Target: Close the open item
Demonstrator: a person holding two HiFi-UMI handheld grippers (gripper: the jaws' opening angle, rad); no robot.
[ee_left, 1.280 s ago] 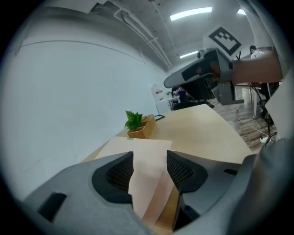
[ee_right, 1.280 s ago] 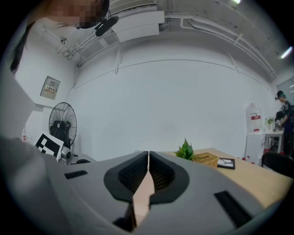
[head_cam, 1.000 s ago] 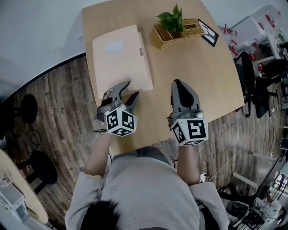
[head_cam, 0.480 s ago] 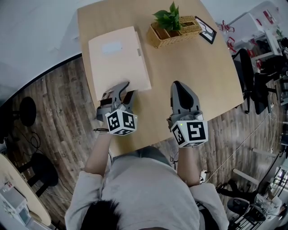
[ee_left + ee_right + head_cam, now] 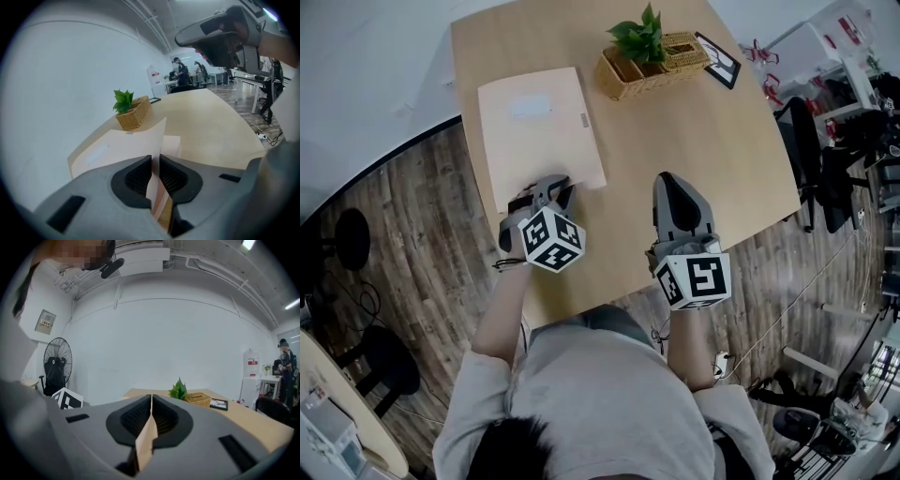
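At the far left of the head view, dark plank floor (image 5: pixel 412 216) borders the pale wooden table (image 5: pixel 703 141). The beige folder (image 5: pixel 539 131) lies flat on the table's upper left part, its long sides running up the frame. The left gripper (image 5: pixel 557 187) sits at the folder's lower right corner, its marker cube just below. Seen from the left gripper view, the jaws of the left gripper (image 5: pixel 155 173) have just been closing and now pinch the corner of the folder's (image 5: pixel 152 140) top sheet, which stands up thin between the pads while a lower layer shows just right of it. Nothing lies on the folder.

Further right in the head view, bare table separates the two grippers. The right gripper (image 5: pixel 667 180) rests near the table's lower edge, well apart from the folder; in the right gripper view, the right gripper (image 5: pixel 151 414) has its jaws pressed together with nothing between them, and only table surface shows below the slit.

At the top centre stands a wicker basket (image 5: pixel 654 73) with a green plant (image 5: pixel 636 33) in its left end, near the folder's upper right corner but not touching it. Just right of the basket lies a dark-framed card (image 5: pixel 719 60). Beyond the table's right edge are dark office chairs (image 5: pixel 811 141).
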